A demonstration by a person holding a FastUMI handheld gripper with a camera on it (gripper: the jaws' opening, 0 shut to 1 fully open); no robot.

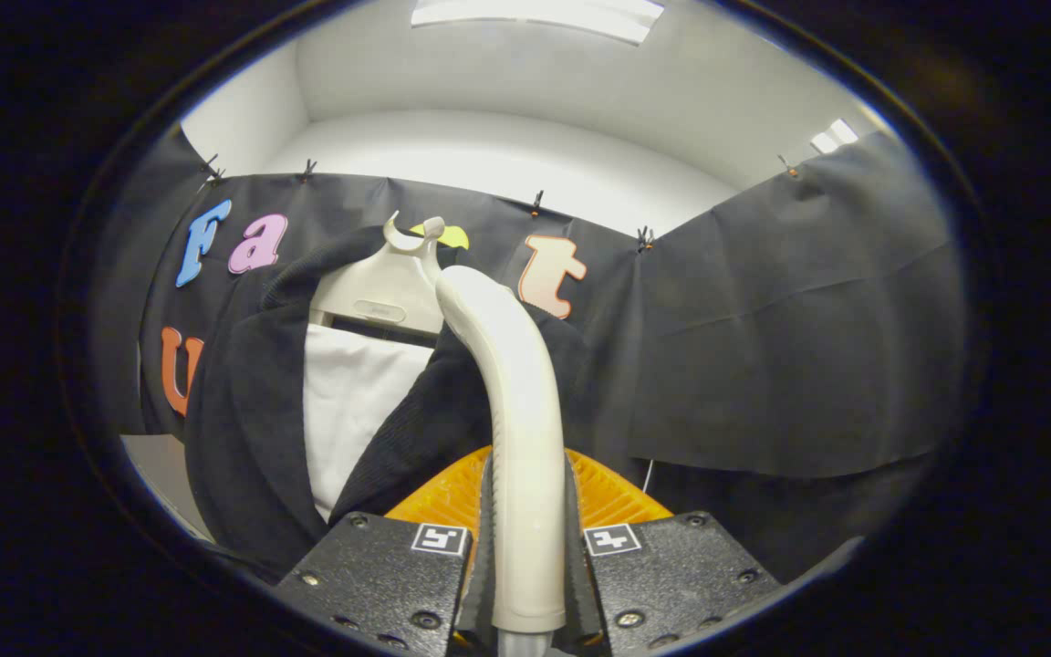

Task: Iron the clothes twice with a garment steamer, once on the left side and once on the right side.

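Tool (525, 547) clamped on steamer (521, 411) handle, head near jacket (252, 429) collar. If your grip's loose, steamer may twist & snag the hanger (379, 292).

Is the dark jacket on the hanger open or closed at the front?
Open. The dark jacket hangs on the hanger with its front edges apart, white lining showing between. The gripper is shut on the steamer handle.

Count: one garment steamer (515, 401), one dark jacket (252, 429), one white shirt (348, 401), one hanger (389, 292), one gripper (528, 547) closed on the garment steamer.
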